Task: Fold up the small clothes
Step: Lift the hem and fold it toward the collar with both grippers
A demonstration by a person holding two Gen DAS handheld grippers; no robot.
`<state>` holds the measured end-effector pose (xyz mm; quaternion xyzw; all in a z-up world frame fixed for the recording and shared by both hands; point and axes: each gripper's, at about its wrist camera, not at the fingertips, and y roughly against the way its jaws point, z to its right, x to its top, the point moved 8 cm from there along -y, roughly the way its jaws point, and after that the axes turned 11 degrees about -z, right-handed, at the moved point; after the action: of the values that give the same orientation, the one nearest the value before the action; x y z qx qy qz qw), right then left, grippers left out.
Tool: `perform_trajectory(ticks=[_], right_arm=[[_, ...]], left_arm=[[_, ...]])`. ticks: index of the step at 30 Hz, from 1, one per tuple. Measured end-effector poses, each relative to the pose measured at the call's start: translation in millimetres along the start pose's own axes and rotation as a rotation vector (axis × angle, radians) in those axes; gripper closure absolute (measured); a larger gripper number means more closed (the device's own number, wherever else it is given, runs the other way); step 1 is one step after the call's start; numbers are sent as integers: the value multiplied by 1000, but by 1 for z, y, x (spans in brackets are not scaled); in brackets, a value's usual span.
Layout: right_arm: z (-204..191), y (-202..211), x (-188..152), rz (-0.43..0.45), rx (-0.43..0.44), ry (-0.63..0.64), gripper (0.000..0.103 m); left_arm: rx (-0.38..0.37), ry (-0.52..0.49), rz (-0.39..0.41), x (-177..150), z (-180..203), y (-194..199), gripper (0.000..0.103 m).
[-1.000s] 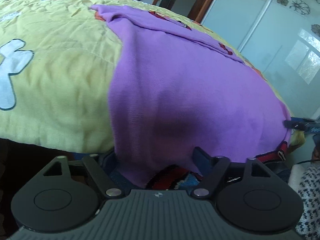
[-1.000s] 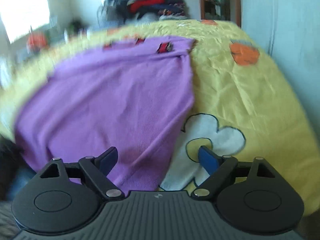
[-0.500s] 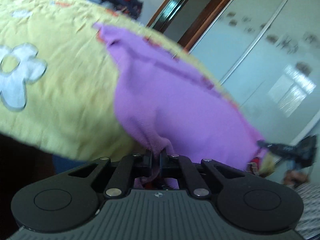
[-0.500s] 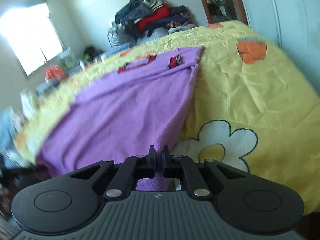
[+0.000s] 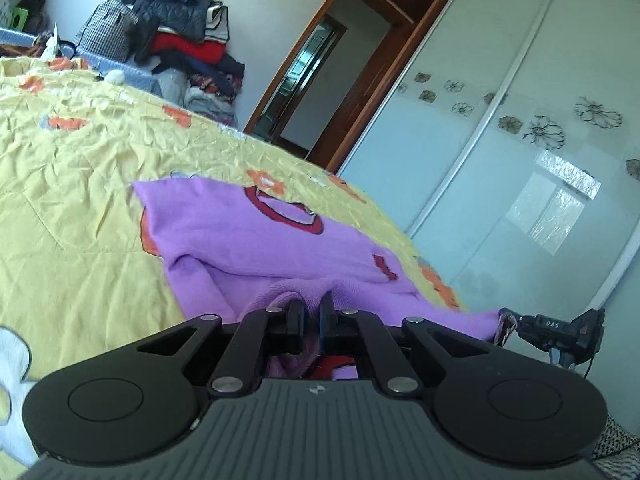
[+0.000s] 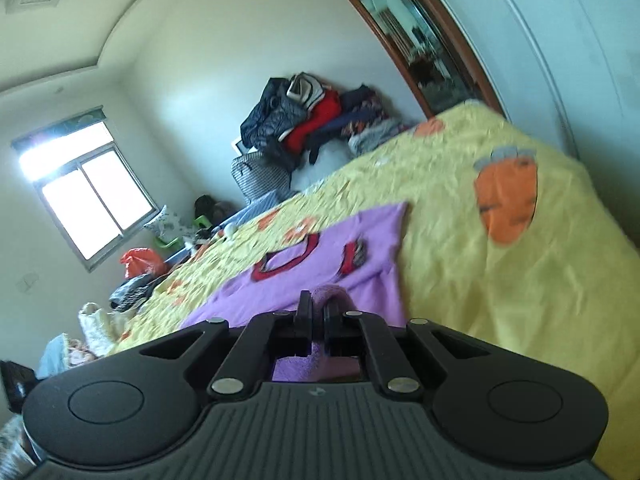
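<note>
A lived-in bedroom at home. The bed (image 5: 80, 184) fills most of it, under a yellow quilt with carrot and flower patches. Beyond the bed, against the wall, a heap of clothes (image 5: 180, 40) sits piled up. Beside the bed stands a wardrobe (image 5: 520, 152) with frosted sliding doors, next to a wooden doorway (image 5: 320, 80). A window (image 6: 88, 204) lights the far wall.

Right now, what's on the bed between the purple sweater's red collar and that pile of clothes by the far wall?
Only bare yellow bedspread with small orange prints lies between the red collar and the pile of clothes, shown best in the left wrist view.
</note>
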<state>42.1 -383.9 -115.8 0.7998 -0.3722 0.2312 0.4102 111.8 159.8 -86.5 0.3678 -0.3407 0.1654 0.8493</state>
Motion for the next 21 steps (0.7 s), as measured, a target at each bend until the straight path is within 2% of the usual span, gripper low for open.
perform_trajectory(ticks=[2, 4, 5, 7, 8, 10, 11, 12, 13, 17, 19, 21], right_arm=[[24, -20, -11, -84, -36, -27, 98], [44, -30, -26, -125, -97, -61, 96], [49, -33, -32, -163, -108, -73, 88], [51, -24, -41, -159, -90, -119, 83], [49, -18, -43, -156, -78, -139, 73], [41, -5, -47, -143, -22, -183, 60], [37, 1, -50, -133, 10, -203, 48], [32, 5, -53, -125, 30, -200, 43], [26, 7, -56, -117, 30, -181, 38], [11, 5, -66, -121, 4, -129, 36], [6, -1, -70, -135, -1, -120, 31], [2, -4, -73, -143, -11, -120, 30]], left_arm=[[24, 7, -61, -7, -11, -18, 97], [56, 49, -158, -21, -29, -42, 96], [67, 86, -190, -29, -38, -51, 96], [52, 132, -173, -37, -45, -53, 96], [45, 155, -157, -39, -46, -49, 90], [0, 198, -124, -42, -44, -38, 69], [-7, 193, -105, -43, -43, -33, 51], [2, 179, -96, -47, -39, -28, 42], [8, 157, -91, -51, -34, -24, 42], [61, 93, -102, -62, -22, -20, 39], [54, 98, -96, -64, -21, -19, 34], [63, 116, -91, -66, -20, -20, 35]])
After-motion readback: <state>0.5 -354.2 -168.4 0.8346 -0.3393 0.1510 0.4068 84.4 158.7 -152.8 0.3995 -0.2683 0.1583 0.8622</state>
